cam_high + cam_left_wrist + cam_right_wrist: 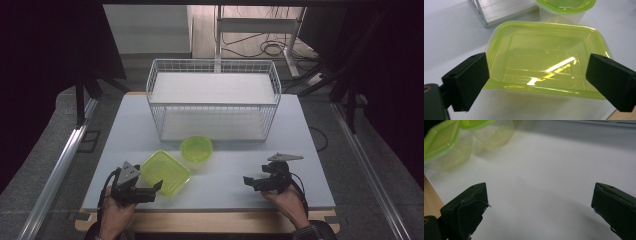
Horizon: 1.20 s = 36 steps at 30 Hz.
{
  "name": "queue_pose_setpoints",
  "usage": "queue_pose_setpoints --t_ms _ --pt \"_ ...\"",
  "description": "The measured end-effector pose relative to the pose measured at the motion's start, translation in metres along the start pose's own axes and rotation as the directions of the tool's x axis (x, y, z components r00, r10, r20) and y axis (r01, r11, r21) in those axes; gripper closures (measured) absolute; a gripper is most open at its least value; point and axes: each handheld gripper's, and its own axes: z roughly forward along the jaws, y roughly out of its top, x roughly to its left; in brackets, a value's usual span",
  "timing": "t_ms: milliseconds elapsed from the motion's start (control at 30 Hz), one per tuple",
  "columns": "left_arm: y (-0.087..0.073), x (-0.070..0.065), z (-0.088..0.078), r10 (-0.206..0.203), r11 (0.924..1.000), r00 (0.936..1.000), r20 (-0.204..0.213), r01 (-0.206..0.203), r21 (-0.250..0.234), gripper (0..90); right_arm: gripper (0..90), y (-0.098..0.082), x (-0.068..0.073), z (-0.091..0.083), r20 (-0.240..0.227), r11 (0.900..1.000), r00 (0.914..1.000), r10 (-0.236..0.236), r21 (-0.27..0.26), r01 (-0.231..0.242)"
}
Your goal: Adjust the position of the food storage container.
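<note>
Glossy translucent green plastic containers (544,60); white wire-mesh metal basket (212,100); matt white worktop (225,172); matt black jaws.

Square container (165,172): translucent lime-green, lidded, flat on table, lower left of centre.
Round container (196,149): same green, lidded, upright, just above-right of it, centre frame.

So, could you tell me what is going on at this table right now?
A person holds a gripper in each hand. The left gripper, jaws open, is at the near edge of a square green container. A round container sits behind it, before a wire basket. The right gripper is open over bare table, holding nothing.
</note>
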Motion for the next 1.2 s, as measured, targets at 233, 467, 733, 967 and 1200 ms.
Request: queue_pose_setpoints --t_ms 233,467,733,967,1200 --pt "0.0 0.002 0.003 0.023 0.9994 0.9991 0.035 -0.024 0.027 8.6 10.1 0.0 0.005 0.002 0.054 0.999 0.9978 -0.038 0.041 0.036" --pt "0.002 -0.004 0.004 0.051 0.9977 0.9978 0.043 -0.052 0.044 8.9 17.0 0.001 0.009 0.003 0.065 0.997 0.9962 -0.059 0.052 0.055" --pt "0.005 -0.006 0.001 0.028 0.9993 0.9974 0.066 -0.03 0.022 6.2 25.9 0.005 0.012 0.002 0.057 0.997 0.996 -0.069 0.039 0.067" --pt "0.005 -0.007 0.002 0.038 0.9986 0.9979 0.053 -0.039 0.036 3.7 33.9 0.016 0.018 0.007 0.032 0.995 0.995 -0.094 0.044 0.093" --pt "0.005 -0.01 0.003 0.056 0.9968 0.998 0.031 -0.058 0.055 2.5 49.4 0.032 0.024 0.016 -0.021 0.99 0.992 -0.124 0.062 0.125"
